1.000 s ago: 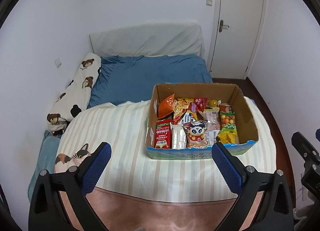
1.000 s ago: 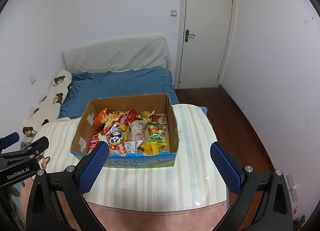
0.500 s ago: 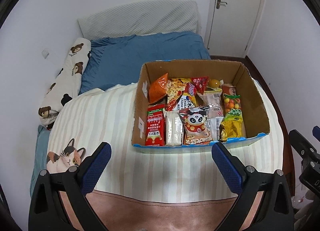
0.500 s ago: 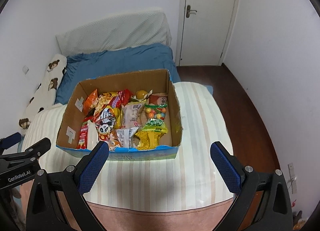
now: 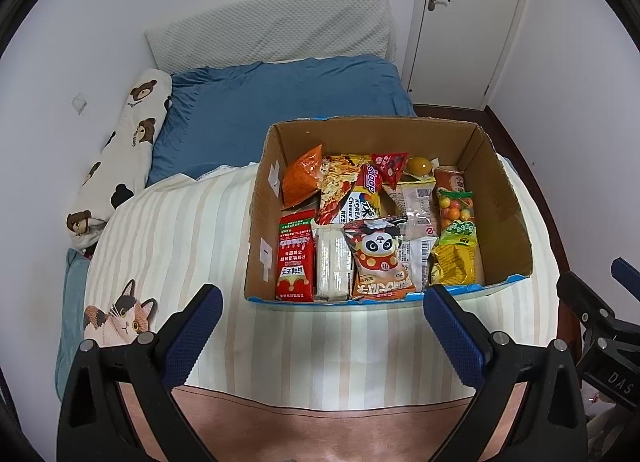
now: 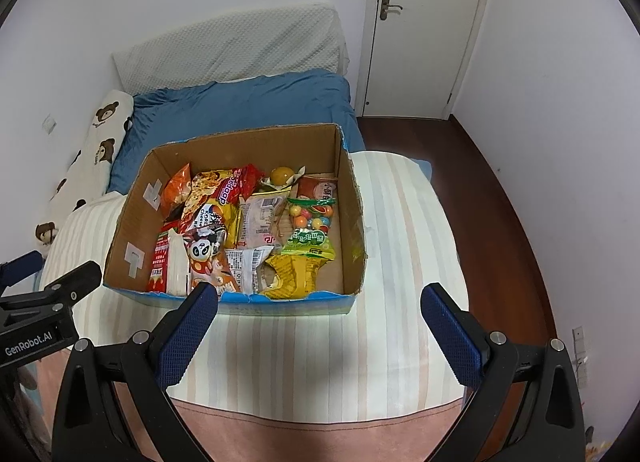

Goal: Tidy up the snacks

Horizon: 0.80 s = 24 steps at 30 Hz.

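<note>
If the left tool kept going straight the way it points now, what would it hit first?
Probably the near wall of the cardboard box, or the panda snack bag just behind it. The left tool is open and empty, aimed at that front edge. Depth is hard to judge; a lower path would meet the striped blanket first.

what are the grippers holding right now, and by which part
Nothing. The left hand-held gripper and right hand-held gripper are both open and empty, short of the cardboard snack box.
</note>
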Motion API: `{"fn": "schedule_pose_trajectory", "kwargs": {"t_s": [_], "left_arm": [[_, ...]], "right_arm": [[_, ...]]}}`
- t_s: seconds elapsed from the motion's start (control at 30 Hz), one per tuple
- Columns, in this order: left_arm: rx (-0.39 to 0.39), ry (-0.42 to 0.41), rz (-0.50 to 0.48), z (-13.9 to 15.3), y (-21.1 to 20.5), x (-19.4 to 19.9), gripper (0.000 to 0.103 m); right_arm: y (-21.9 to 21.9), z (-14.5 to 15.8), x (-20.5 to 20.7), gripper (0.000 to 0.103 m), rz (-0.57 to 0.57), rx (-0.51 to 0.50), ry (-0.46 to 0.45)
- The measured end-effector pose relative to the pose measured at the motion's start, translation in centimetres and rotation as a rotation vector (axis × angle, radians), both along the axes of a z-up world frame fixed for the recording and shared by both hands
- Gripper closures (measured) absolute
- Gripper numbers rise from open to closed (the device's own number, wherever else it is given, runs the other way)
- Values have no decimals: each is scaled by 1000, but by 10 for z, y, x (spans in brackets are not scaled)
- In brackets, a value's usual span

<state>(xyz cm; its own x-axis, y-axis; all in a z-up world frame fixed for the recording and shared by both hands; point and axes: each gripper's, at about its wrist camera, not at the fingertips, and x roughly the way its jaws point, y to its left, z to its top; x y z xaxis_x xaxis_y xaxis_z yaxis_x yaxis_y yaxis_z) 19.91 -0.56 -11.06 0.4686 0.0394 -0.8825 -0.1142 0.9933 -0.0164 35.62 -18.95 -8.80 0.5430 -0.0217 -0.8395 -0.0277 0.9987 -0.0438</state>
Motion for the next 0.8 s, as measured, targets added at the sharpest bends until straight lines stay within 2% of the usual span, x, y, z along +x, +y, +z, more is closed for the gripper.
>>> {"fn": "schedule_pose_trajectory", "kwargs": {"t_s": [0.8], "left_arm": [[-17,-9,8,7,-1,-9,0]], "right_arm": [[-2,13,-6,0,5,5,-16]]}}
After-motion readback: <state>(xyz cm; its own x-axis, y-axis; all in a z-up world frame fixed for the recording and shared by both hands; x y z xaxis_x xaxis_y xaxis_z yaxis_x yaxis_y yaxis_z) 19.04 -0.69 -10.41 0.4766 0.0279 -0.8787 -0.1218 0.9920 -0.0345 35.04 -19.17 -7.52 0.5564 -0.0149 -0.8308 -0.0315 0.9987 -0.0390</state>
